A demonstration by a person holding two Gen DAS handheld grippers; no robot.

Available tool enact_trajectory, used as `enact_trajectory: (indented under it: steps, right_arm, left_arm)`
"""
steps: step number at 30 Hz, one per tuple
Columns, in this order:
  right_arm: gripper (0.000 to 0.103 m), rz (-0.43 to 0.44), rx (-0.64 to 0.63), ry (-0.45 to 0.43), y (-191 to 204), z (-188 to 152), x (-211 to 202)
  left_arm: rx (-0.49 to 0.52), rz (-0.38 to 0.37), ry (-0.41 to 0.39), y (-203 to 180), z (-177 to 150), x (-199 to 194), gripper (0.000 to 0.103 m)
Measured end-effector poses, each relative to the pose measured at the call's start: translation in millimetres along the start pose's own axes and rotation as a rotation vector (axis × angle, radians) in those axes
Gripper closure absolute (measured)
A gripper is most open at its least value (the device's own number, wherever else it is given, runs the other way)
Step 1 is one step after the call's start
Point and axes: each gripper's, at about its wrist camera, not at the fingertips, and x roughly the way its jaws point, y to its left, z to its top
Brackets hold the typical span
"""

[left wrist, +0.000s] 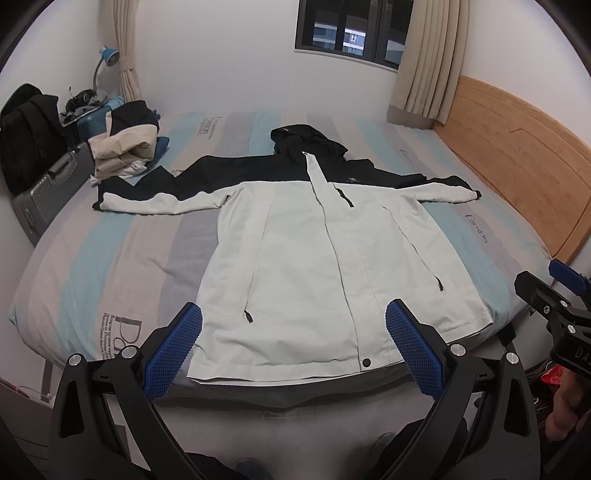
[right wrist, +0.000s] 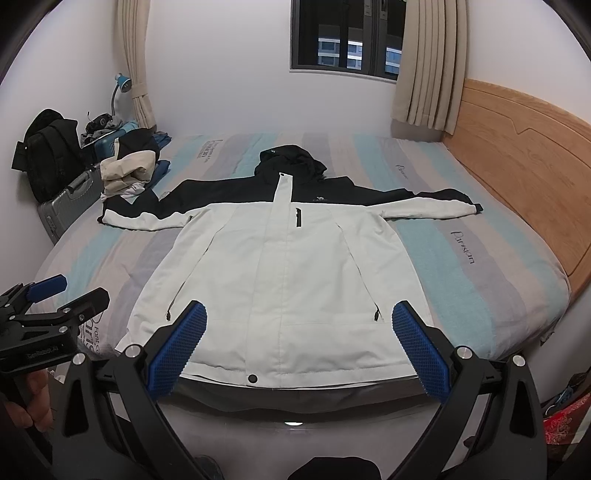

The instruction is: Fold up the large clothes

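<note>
Upper left of both views: a black backpack sits on a grey hard-shell suitcase against the wall, with a blue desk lamp above. Just right of these, a pile of folded clothes rests on the bed's far left corner, touching the tip of the jacket's left-frame sleeve.

Centre: a white and black hooded jacket lies flat, front up, on the striped mattress. Both sleeves are spread sideways, the hood points toward the window, and the hem lies along the near edge of the bed. The front is closed, with a dark snap visible at the hem.

Left gripper: fingers spread wide, released, holding nothing; it hovers at the hem, lower centre of the left wrist view. Right gripper: likewise spread and empty, at the hem in the right wrist view. Contact with the fabric cannot be determined for either.

Right: beige curtains hang beside the window, and a wooden headboard runs along the mattress edge.
</note>
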Motion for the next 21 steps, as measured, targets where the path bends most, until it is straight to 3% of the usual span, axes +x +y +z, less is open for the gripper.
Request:
enact_trajectory:
  steps: [21]
  right_arm:
    - [0.006,0.010,-0.009,0.003,3,-9,0]
  left_arm:
    - [0.006,0.017,0.011,-3,-3,4,0.006]
